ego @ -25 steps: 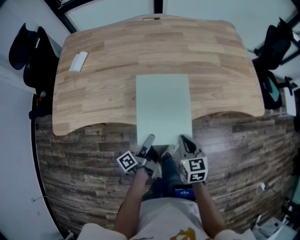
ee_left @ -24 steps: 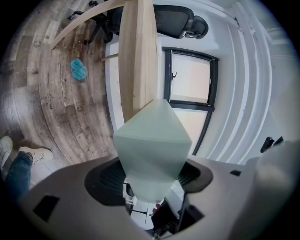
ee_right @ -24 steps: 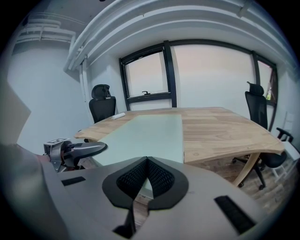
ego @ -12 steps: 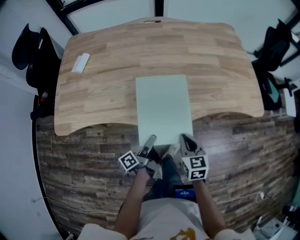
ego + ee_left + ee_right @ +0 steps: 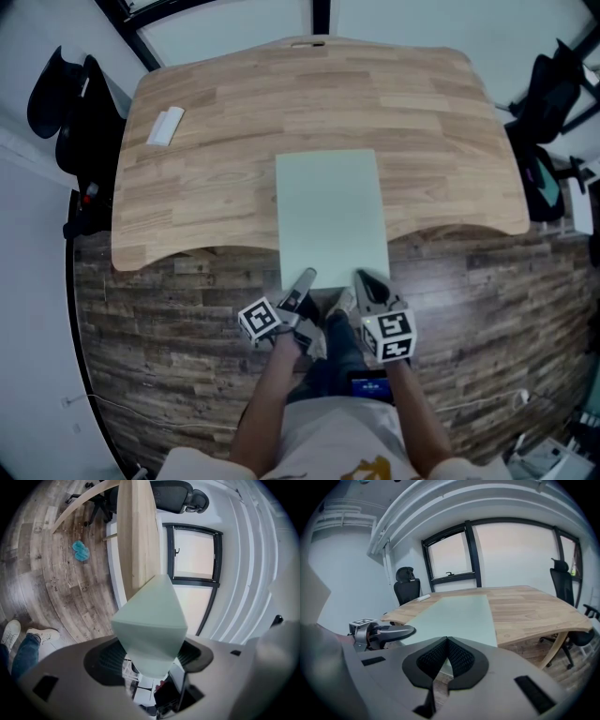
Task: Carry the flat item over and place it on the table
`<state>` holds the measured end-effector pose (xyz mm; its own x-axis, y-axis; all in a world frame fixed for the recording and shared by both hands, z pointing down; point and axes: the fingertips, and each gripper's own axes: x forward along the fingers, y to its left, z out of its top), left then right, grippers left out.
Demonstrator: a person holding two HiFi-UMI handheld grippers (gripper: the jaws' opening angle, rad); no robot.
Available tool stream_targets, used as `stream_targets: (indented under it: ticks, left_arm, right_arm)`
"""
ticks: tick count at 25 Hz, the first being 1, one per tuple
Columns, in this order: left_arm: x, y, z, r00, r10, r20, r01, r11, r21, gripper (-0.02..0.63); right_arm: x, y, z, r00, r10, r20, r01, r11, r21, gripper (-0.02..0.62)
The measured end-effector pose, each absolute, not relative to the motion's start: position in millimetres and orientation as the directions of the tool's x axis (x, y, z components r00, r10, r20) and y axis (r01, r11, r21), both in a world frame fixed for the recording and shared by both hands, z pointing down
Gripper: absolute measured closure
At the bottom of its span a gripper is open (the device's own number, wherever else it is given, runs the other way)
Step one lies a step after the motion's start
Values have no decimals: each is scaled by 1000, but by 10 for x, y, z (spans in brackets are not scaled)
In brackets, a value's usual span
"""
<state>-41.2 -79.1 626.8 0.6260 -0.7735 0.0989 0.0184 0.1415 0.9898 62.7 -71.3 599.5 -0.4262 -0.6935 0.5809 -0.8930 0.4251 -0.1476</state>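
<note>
Both clamped on the sheet (image 5: 333,216) — left gripper (image 5: 304,283) at one near corner, right gripper (image 5: 367,285) at the other | sheet lies ahead of both on the table (image 5: 225,122) — near end overhanging.

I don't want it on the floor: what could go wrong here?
The pale green flat sheet overhangs the near edge of the wooden table; released now, it might slide off.
Only the left gripper seems clamped on it; the right gripper, jaws together, may only touch its edge, so pushing may skew it.
</note>
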Motion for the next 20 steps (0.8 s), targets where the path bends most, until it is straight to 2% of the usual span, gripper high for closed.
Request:
stream_targets:
  ticks: [7, 15, 20]
  left_arm:
    - [-414, -831, 6267, 629, -771, 104, 15, 146, 989, 307]
    - [-416, -831, 6267, 630, -770, 101, 20, 147, 989, 307]
    - [-428, -864, 6283, 617, -779, 109, 19, 152, 988, 307]
  right_arm:
    - [337, -669, 5900, -514, -660, 547, -848, 487, -208, 595]
    - [213, -724, 5932, -524, -634, 569, -829, 531, -173, 512]
    - [123, -785, 5923, -530, -642, 554, -829, 531, -177, 512]
